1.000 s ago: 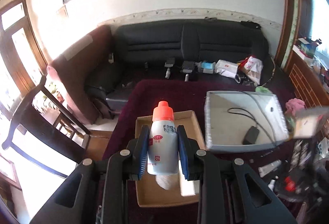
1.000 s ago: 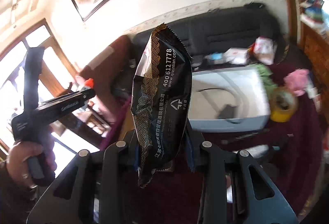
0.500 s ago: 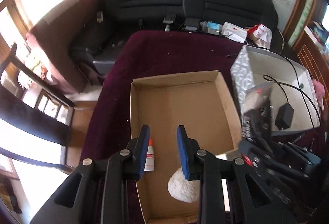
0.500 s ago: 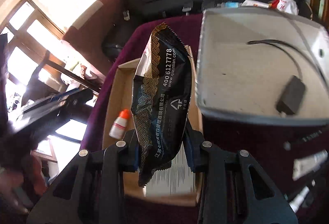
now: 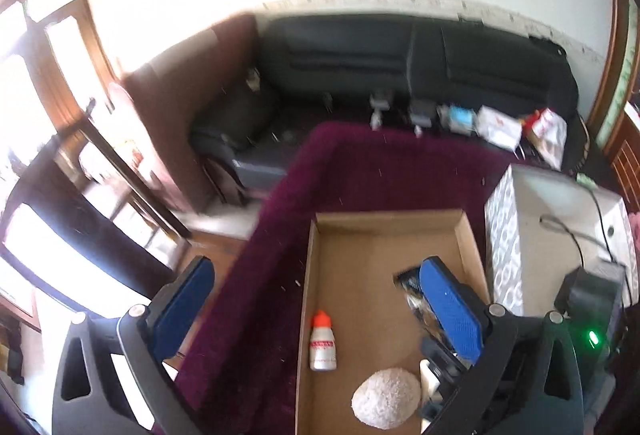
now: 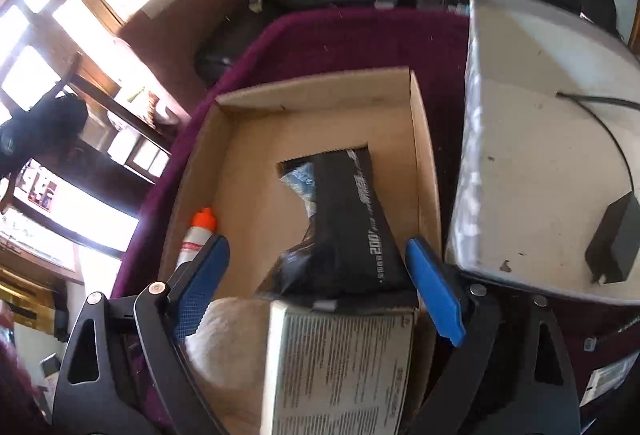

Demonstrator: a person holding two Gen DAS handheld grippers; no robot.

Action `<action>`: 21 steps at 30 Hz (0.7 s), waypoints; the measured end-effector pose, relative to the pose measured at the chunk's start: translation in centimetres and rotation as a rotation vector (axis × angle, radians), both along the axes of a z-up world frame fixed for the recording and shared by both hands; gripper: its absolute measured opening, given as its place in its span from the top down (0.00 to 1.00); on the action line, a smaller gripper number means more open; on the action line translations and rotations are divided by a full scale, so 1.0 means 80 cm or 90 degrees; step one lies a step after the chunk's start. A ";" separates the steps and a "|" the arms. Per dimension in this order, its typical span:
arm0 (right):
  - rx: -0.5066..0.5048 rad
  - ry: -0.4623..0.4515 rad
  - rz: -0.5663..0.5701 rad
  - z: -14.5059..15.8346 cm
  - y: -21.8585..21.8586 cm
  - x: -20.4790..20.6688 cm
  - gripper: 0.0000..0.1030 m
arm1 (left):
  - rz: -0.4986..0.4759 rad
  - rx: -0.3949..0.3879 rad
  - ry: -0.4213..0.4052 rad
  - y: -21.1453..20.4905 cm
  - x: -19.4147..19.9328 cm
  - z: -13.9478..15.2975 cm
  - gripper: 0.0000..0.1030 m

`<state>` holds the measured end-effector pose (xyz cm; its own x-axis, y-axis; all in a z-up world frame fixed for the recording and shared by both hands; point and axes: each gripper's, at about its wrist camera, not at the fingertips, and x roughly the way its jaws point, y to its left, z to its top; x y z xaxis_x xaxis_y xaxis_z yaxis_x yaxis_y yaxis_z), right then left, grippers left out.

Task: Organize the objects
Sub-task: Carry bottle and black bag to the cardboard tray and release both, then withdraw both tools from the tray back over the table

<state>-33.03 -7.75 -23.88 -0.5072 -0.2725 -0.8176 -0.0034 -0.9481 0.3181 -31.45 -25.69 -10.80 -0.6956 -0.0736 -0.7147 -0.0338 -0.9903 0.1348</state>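
A shallow cardboard box [image 5: 466, 235] [image 6: 320, 87] sits on the purple cloth. In it lie a white bottle with an orange cap [image 5: 322, 341] [image 6: 198, 235], a black snack packet [image 6: 348, 231] [image 5: 410, 285], a white fuzzy ball [image 5: 386, 399] [image 6: 224, 331] and a white printed carton [image 6: 340, 367]. My left gripper [image 5: 318, 303] hovers over the box, its jaws opening wide, with the bottle lying loose below them. My right gripper [image 6: 318, 287] is also opening above the packet, whose near end rests on the carton; its pads are clear of the packet.
A grey bin [image 6: 520, 47] [image 5: 504, 247] stands right of the box, holding a black charger [image 6: 616, 239] and its cable. A dark sofa [image 5: 420, 75] with scattered items is behind the table. A chair and windows are at the left. Small items lie at the table's right edge.
Both grippers came down over the cardboard box and their jaws spread wide. The left let go of the bottle and the right let go of the black packet; both now lie in the box.
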 end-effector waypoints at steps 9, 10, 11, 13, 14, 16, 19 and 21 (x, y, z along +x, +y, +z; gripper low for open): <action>-0.046 0.205 -0.070 0.113 0.065 0.163 0.00 | -0.036 0.039 0.148 0.055 0.138 0.121 0.00; -0.048 0.228 -0.081 0.124 0.073 0.187 0.00 | -0.049 0.049 0.157 0.066 0.161 0.131 0.00; -0.050 0.249 -0.089 0.132 0.079 0.208 0.00 | -0.063 0.054 0.160 0.076 0.178 0.139 0.00; -0.049 0.293 -0.118 0.150 0.103 0.265 0.00 | -0.101 0.075 0.171 0.100 0.221 0.151 0.00; -0.048 0.315 -0.134 0.159 0.113 0.293 0.00 | -0.120 0.081 0.173 0.112 0.239 0.155 0.00; -0.035 0.372 -0.174 0.177 0.138 0.351 0.00 | -0.162 0.075 0.181 0.141 0.279 0.157 0.00; 0.022 0.415 -0.215 0.202 0.165 0.414 0.00 | -0.197 0.058 0.198 0.179 0.324 0.149 0.00; 0.078 0.452 -0.253 0.228 0.184 0.461 0.00 | -0.212 0.062 0.191 0.198 0.344 0.142 0.00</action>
<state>3.86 6.98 -5.60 -0.9546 0.1074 -0.2780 -0.1836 -0.9467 0.2648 -3.93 -9.87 0.52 -0.8469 0.2468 -0.4711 -0.3262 -0.9406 0.0937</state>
